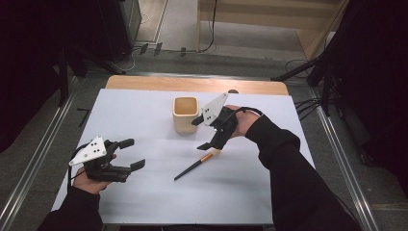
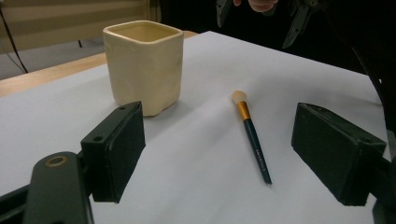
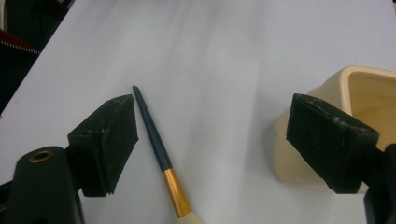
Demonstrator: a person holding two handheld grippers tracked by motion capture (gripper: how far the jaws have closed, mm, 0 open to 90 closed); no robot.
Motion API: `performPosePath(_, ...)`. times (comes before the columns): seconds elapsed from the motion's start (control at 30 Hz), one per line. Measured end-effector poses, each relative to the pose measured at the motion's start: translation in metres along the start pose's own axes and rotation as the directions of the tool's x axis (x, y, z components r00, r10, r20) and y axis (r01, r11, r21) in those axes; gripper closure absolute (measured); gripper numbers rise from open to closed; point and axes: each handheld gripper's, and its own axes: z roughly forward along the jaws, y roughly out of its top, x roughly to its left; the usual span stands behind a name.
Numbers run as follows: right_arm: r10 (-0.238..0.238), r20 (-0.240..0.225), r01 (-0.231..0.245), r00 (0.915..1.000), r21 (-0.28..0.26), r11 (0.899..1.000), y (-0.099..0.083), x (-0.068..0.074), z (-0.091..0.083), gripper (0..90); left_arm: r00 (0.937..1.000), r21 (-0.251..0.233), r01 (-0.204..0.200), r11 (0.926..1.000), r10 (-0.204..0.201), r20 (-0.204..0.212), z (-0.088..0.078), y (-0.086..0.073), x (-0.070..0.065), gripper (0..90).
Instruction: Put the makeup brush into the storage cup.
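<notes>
Brush first: a slim makeup brush (image 1: 196, 162) with a dark blue handle, a gold ferrule and a pale bristle tip lies flat on the white-covered table (image 1: 144, 110), just right of the frame's centre in the high view. The right gripper (image 1: 206, 134) hangs directly over its bristle end, jaws spread wide and pinching nothing. In the right gripper view the handle (image 3: 152, 133) runs between those jaws, closer to the left one, with the ferrule and bristles nearest the camera.

Its long axis runs diagonally in the high view, bristles toward the upper right and handle tip toward the lower left. A cream, square-mouthed ceramic cup (image 1: 185, 114) stands just behind the right gripper, apart from the brush.

Well off at the lower left, the left gripper (image 1: 131, 154) rests low with its jaws also spread and empty. The right hand is plainly nearer; a pick-up would likely fall to it, closing across the handle.
</notes>
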Motion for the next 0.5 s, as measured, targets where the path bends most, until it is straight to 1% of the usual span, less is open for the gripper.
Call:
performPosePath(0.03, -0.022, -0.003, 0.022, 0.9998, 0.032, 0.999, 0.002, 0.001, 0.001, 17.2, 1.0, 0.0, -0.001, 1.0, 0.001, 0.001, 0.0, 0.0, 0.0, 18.2)
performPosePath(0.1, -0.033, -0.01, 0.034, 0.9994, 0.075, 0.997, 0.003, 0.002, 0.003, 17.3, 1.0, 0.001, -0.001, 1.0, 0.001, 0.001, 0.0, 0.0, 0.0, 18.2)
performPosePath(0.13, -0.033, -0.01, 0.034, 0.9994, 0.075, 0.997, 0.003, 0.002, 0.003, 17.3, 1.0, 0.001, 0.0, 1.0, 0.0, 0.001, 0.0, 0.0, 0.0, 18.2)
performPosePath(0.2, -0.035, -0.018, 0.037, 0.9992, 0.102, 0.994, 0.003, 0.002, 0.005, 17.6, 1.0, 0.001, 0.0, 1.0, 0.0, 0.0, 0.0, 0.0, 0.0, 18.2)
performPosePath(0.23, -0.035, -0.023, 0.037, 0.9991, 0.129, 0.991, 0.004, 0.003, 0.006, 18.8, 1.0, 0.001, 0.0, 1.0, 0.0, 0.0, 0.0, 0.0, 0.0, 18.2)
performPosePath(0.3, -0.047, -0.037, 0.052, 0.9982, 0.158, 0.986, 0.005, 0.003, 0.008, 20.6, 1.0, 0.001, 0.002, 1.0, -0.002, 0.0, 0.0, 0.0, 0.0, 18.2)
performPosePath(0.33, -0.047, -0.037, 0.052, 0.9982, 0.158, 0.986, 0.005, 0.003, 0.008, 20.6, 1.0, 0.002, 0.001, 1.0, -0.001, 0.0, 0.0, 0.0, 0.0, 18.2)
performPosePath(0.37, -0.053, -0.034, 0.058, 0.998, 0.181, 0.982, 0.006, 0.003, 0.009, 20.6, 1.0, 0.002, 0.002, 1.0, -0.002, 0.0, 0.0, 0.0, 0.0, 18.2)
performPosePath(0.4, -0.053, -0.042, 0.061, 0.9977, 0.208, 0.976, 0.007, 0.005, 0.01, 20.6, 1.0, 0.001, 0.002, 1.0, -0.002, 0.0, 0.0, 0.0, 0.0, 18.2)
performPosePath(0.43, -0.053, -0.042, 0.061, 0.9977, 0.208, 0.976, 0.007, 0.005, 0.01, 20.6, 1.0, 0.002, 0.0, 1.0, 0.0, -0.001, 0.0, 0.0, 0.0, 18.2)
performPosePath(0.5, -0.072, -0.042, 0.08, 0.9965, 0.229, 0.97, 0.009, 0.005, 0.011, 20.6, 1.0, 0.0, -0.002, 1.0, 0.002, -0.002, 0.0, 0.0, 0.0, 18.2)
